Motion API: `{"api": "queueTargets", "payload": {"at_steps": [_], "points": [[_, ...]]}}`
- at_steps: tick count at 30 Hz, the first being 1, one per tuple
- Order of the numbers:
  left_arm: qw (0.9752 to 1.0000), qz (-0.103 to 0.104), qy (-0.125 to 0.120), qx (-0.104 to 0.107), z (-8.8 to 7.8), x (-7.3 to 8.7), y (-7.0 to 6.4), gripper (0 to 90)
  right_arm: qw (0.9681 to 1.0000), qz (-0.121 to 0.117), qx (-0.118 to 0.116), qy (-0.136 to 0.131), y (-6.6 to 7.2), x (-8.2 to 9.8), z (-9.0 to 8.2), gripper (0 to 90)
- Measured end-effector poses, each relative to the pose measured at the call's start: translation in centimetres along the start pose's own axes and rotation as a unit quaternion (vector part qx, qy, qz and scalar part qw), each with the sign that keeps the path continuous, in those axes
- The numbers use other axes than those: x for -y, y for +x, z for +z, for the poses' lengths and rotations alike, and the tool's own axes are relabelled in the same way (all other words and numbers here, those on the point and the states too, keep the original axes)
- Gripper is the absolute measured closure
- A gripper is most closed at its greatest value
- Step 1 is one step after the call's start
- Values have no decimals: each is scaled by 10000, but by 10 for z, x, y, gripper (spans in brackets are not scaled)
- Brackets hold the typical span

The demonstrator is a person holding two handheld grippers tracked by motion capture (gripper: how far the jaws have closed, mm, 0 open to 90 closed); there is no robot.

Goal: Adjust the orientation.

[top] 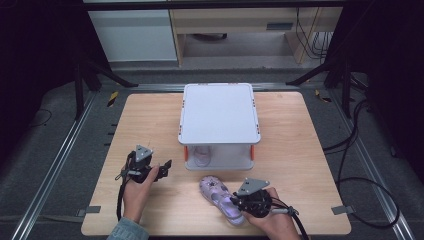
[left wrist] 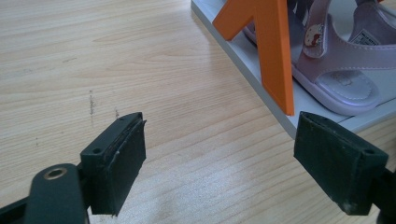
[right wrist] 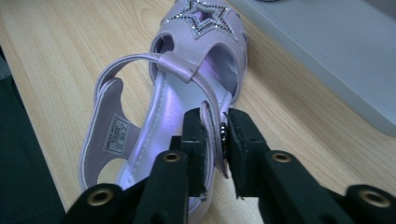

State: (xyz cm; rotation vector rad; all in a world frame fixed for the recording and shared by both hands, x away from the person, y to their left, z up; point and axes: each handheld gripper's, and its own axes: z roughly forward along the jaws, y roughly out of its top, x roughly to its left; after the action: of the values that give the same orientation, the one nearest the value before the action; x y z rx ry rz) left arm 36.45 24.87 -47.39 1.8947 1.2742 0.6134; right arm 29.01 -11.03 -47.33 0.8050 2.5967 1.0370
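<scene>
The right gripper [top: 239, 199] sits nearest the front edge of the counter [top: 150, 125], with its fingers [right wrist: 198, 140] closed on the side strap of a lilac sandal [top: 220, 198]. In the right gripper view the strap stands pinched between the two pads, just behind the buckle. The sandal rests sole-down on the counter and its long axis runs away from the fingers, heel nearest them and the star-trimmed toe [right wrist: 203, 18] pointing toward the white two-tier rack [top: 219, 117]. This is the relation on which the coming move turns: judged from the layout, the toe already faces the rack's lower shelf, so a forward slide or lift along that axis should seat it.

A second sandal [left wrist: 336, 70] already stands on that lower shelf, beside an orange corner post [left wrist: 273, 51] (left side of the rack). The left gripper [top: 162, 167] lies near that corner with its fingers [left wrist: 116, 158] spread wide and holding nothing, clear of the counter surface.
</scene>
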Motion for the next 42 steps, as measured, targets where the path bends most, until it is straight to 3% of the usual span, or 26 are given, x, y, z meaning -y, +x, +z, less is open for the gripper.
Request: {"api": "queueTargets", "payload": {"at_steps": [4,9,12,17,23,24,25,26,27,28,29,30,40,41,42], "points": [[10000,-5,-5,-13,0,0,1,158,10000,66,-3,-42,-2,1,-2,812],[10000,-41,-20,-28,-2,1,2,158,9973,616,-86,-399,-3,8,-7,824],[10000,-15,-25,-33,-2,0,2,159,9909,1097,-185,-757,-4,15,-12,824],[10000,-37,-21,-38,-1,0,3,159,9831,1524,-124,-1007,-10,20,-17,823],[10000,-23,-28,-27,-2,0,2,158,9666,2150,183,-1384,-26,20,-17,823],[10000,-23,-28,-27,-2,0,2,158,9666,2150,183,-1384,-26,20,-17,823],[10000,-9,-23,-30,-2,0,2,158,9640,2216,248,-1449,-28,19,-17,823],[10000,-10,-17,-30,-2,0,2,158,9585,2349,344,-1576,-33,16,-15,823],[10000,-10,-17,-30,-2,0,2,158,9585,2349,344,-1576,-33,16,-15,823],[10000,-8,-16,-31,-2,0,3,158,9550,2435,418,-1639,-37,13,-13,823],[10000,-8,-16,-31,-2,0,3,158,9550,2435,418,-1639,-37,13,-13,823],[10000,-41,-22,-26,-1,0,2,159,9517,2509,512,-1696,-41,9,-9,823],[10000,-19,-19,-13,-2,0,1,158,9389,2794,806,-1840,-50,-5,13,823],[10000,-22,-18,-9,-1,0,1,158,9389,2794,806,-1840,-50,-5,13,823],[10000,-28,-17,-4,-1,0,1,159,9360,2849,855,-1882,-52,-8,17,823]]}}
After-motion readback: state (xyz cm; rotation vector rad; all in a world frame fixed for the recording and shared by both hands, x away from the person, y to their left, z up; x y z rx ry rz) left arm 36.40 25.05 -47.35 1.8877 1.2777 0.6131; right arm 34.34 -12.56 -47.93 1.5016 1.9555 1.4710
